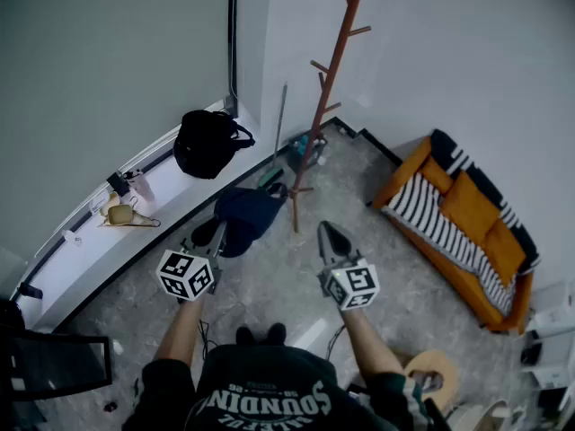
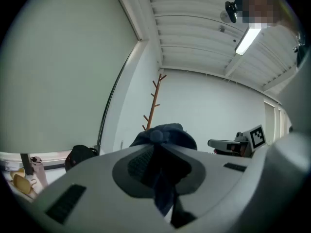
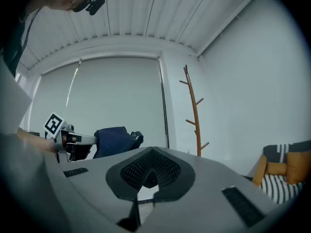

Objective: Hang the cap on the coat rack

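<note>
A dark navy cap [image 1: 249, 214] hangs from my left gripper [image 1: 219, 233], which is shut on its edge; in the left gripper view the cap's fabric [image 2: 164, 139] fills the space between the jaws. The brown wooden coat rack [image 1: 329, 83] stands in the room's corner, beyond the cap, its pegs bare. It shows as a thin pole in the left gripper view [image 2: 153, 102] and the right gripper view [image 3: 195, 114]. My right gripper [image 1: 327, 233] is to the right of the cap, shut and holding nothing. From the right gripper view the cap [image 3: 114, 141] is off to the left.
A black bag [image 1: 208, 142] and sunglasses [image 1: 123, 215] lie on the white window ledge [image 1: 85, 250]. An orange sofa [image 1: 460, 232] with striped cushions lines the right wall. A dustpan and broom [image 1: 303, 152] lean by the rack's foot. A round stool [image 1: 433, 376] is at lower right.
</note>
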Demonstrator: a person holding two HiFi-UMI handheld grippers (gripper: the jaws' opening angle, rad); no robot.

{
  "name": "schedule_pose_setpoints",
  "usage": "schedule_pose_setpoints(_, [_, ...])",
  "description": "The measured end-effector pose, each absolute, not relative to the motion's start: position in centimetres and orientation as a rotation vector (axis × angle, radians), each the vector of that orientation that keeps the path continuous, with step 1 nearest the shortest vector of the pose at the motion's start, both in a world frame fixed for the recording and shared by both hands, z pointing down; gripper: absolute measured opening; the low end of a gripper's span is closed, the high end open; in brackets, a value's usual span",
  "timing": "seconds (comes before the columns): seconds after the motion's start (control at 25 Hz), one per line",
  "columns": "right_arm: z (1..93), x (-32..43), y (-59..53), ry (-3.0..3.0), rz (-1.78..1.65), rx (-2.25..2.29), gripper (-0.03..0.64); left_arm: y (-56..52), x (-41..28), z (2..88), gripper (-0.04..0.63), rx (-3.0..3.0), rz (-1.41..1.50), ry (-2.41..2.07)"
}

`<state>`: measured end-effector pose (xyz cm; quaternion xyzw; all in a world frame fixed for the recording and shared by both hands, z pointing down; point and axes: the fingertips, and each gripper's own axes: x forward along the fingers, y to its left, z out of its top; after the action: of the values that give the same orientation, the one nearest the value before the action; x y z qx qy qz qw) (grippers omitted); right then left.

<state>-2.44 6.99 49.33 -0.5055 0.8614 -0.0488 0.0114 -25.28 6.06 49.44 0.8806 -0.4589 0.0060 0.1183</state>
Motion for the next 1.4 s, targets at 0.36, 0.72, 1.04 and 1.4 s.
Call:
schedule_pose_setpoints(0.36, [49.5, -1.8, 6.9, 2.68, -0.147, -1.698, -0.002, 5.9, -25.4, 49.3, 0.028, 2.587, 0.023, -1.338])
schedule_pose_setpoints(0.72, [50.4, -0.9, 7.3, 2.675, -0.14, -1.721, -0.002, 5.6, -25.1, 49.7, 0.028, 2.58, 0.03, -1.324])
schedule_pose_setpoints(1.04, [50.7, 0.5, 7.6, 2.701, -0.192, -1.691, -0.002, 5.2, -23.5, 49.6, 0.028, 2.576, 0.035, -1.342])
schedule_pose_setpoints(1.4, [50.7, 4.8, 7.0, 2.684, -0.217, -1.714, -0.002, 3.4, -22.0, 48.7, 0.028, 2.552, -0.012, -1.378])
